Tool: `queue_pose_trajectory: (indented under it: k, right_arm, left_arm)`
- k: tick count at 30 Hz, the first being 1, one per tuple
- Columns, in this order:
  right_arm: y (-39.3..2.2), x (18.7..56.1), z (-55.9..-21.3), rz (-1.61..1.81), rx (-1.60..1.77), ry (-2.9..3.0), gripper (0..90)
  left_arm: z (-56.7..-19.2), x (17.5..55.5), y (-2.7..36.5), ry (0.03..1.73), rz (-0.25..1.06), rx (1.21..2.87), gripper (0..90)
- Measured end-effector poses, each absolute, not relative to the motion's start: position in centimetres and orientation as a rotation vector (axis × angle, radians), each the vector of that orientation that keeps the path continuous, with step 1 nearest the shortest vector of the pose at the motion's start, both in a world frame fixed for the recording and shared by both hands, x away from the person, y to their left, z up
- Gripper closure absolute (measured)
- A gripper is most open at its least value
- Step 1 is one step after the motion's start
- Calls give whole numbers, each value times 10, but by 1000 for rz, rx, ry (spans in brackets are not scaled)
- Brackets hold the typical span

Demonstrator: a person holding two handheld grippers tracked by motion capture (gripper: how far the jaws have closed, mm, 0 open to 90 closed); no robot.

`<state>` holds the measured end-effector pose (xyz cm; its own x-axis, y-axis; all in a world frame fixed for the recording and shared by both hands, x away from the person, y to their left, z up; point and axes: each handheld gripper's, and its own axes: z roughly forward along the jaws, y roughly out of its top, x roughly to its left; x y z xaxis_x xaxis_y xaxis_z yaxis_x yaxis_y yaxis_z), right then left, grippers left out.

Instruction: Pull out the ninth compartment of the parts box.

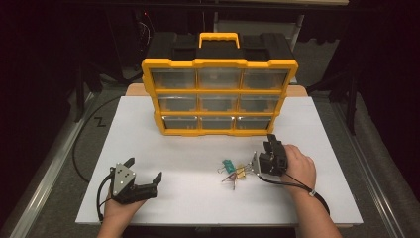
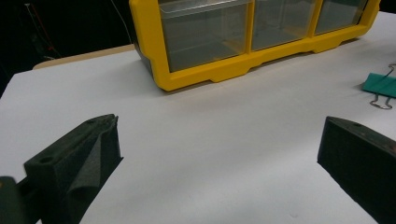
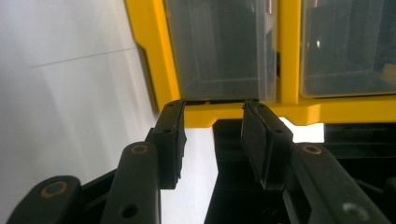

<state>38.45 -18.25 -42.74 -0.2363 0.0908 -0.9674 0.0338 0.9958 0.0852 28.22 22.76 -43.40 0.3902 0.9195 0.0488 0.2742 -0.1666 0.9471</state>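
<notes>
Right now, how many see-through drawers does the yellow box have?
9 clear plastic drawers in the yellow plastic organiser box, in three rows: top, middle, bottom. None seem hidden.

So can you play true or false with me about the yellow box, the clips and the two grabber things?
1. The yellow drawer box stands upright on the white table. True.
2. The clips are inside a drawer. False: they lie on the table, beside the right gripper.
3. The left gripper is wide open with nothing between its fingers. True.
4. The green clip is pinched in the left gripper. False: it lies loose on the table, well away from it.
5. The right gripper points towards the drawer box. True: the right gripper view looks straight at the bottom drawers.
6. The box has a blue handle. False: the handle is yellow.
</notes>
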Motion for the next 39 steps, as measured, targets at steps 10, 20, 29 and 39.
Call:
queue_pose_trajectory:
  k: [10, 20, 29, 39]
  right_arm:
    - [-172, 394, -423, 35, 47, 1805, 613]
    - [-157, 410, -408, 22, 38, 1786, 617]
    - [-151, 420, -407, -7, 51, 1790, 639]
    - [-138, 429, -404, -8, 30, 1748, 674]
  left_arm:
    - [-434, 283, 224, 1046, 828, 1687, 2]
    - [-432, 283, 223, 1028, 840, 1699, 2]
    - [-432, 286, 222, 1031, 814, 1687, 2]
    - [-432, 288, 219, 1018, 810, 1679, 2]
